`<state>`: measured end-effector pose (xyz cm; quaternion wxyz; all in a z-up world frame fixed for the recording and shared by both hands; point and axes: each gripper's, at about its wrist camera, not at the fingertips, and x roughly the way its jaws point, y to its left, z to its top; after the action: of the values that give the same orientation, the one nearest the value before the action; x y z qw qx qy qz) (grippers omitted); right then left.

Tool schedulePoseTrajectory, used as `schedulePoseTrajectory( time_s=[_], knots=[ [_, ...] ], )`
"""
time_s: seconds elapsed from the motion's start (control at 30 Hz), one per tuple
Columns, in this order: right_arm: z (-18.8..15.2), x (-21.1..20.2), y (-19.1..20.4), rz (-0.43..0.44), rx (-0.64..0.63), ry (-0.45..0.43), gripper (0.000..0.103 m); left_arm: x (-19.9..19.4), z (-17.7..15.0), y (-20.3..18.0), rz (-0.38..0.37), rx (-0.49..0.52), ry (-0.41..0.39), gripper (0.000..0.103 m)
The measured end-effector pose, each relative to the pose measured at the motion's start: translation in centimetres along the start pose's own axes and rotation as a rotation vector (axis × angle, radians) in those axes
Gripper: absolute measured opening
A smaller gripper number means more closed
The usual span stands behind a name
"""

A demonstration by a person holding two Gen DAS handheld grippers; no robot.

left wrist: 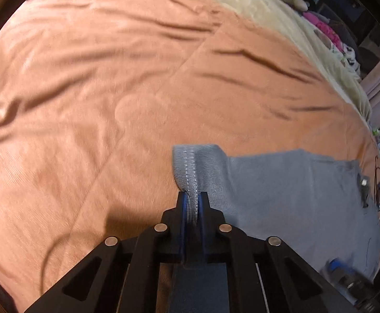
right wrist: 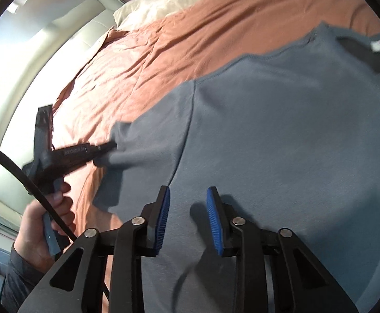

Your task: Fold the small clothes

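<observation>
A grey T-shirt (right wrist: 268, 130) is lying spread across an orange bedspread (left wrist: 85, 91), with a cream blanket (left wrist: 268, 15) bunched along the far side of the bed. In the left wrist view, the left gripper (left wrist: 193, 198) is pinching the hemmed end of the shirt's sleeve (left wrist: 197, 164): its two black fingers are pressing together on the stitched edge, and the cloth is rising in a ridge from between them. The right wrist view is showing the same grip from the side, the left gripper (right wrist: 111, 146) biting the sleeve's tip at the left of the garment while a person's hand (right wrist: 46, 219) is squeezing its handle and a black cable (right wrist: 20, 172) is trailing across the near left corner.

The right gripper (right wrist: 188, 195) is hanging over the near body of the shirt, its blue-ribbed pads (right wrist: 214, 219) standing apart with only flat grey cloth seen through the gap; nothing is being held between them. A seam is running from the shirt's shoulder down toward that gripper's left finger. At the far right, the neckline is showing a small white label (right wrist: 376, 45). A pale padded headboard (right wrist: 67, 39) is standing beyond the left edge of the bed.
</observation>
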<state>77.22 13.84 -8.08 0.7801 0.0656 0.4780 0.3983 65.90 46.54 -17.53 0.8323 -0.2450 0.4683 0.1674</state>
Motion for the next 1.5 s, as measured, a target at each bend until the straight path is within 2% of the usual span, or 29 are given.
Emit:
schedulePoseTrajectory(
  time_s=[0.23,0.47,0.63,0.7,0.77,0.87,0.93,1.27,1.43,1.5],
  knots=[
    [0.1,2.2,0.3,0.03,0.024,0.018,0.022,-4.7,1.3,-3.1,-0.008,0.119,-0.103,0.009],
    [0.7,4.2,1.2,0.028,0.016,0.054,0.019,-7.9,1.4,-7.4,-0.046,0.209,-0.14,0.008],
    [1.6,2.5,0.2,0.064,0.052,0.047,0.021,-9.4,0.7,-10.4,-0.074,0.251,-0.131,0.008],
    [1.8,1.5,-0.3,0.052,0.057,0.038,0.027,-9.8,0.4,-11.5,-0.074,0.265,-0.131,0.008],
    [1.8,0.1,-0.7,0.026,0.048,0.018,0.041,-10.1,-0.1,-12.8,-0.077,0.279,-0.126,0.008],
    [1.6,-1.7,-0.9,-0.019,0.043,-0.013,0.057,-10.4,-0.6,-14.8,-0.084,0.302,-0.118,0.008],
    [1.4,-2.7,-1.3,-0.049,0.052,-0.031,0.059,-10.5,-0.9,-15.9,-0.088,0.308,-0.111,0.008],
    [1.2,-6.9,-3.7,-0.044,0.105,-0.075,0.059,-8.8,-2.9,-22.9,-0.127,0.37,-0.054,0.008],
    [1.0,-9.3,-5.8,-0.069,0.113,-0.083,0.059,-7.2,-4.2,-25.7,-0.192,0.394,-0.007,0.01],
    [0.7,-9.8,-6.2,-0.078,0.121,-0.085,0.059,-6.5,-4.9,-26.9,-0.207,0.42,0.022,0.019]
  ],
)
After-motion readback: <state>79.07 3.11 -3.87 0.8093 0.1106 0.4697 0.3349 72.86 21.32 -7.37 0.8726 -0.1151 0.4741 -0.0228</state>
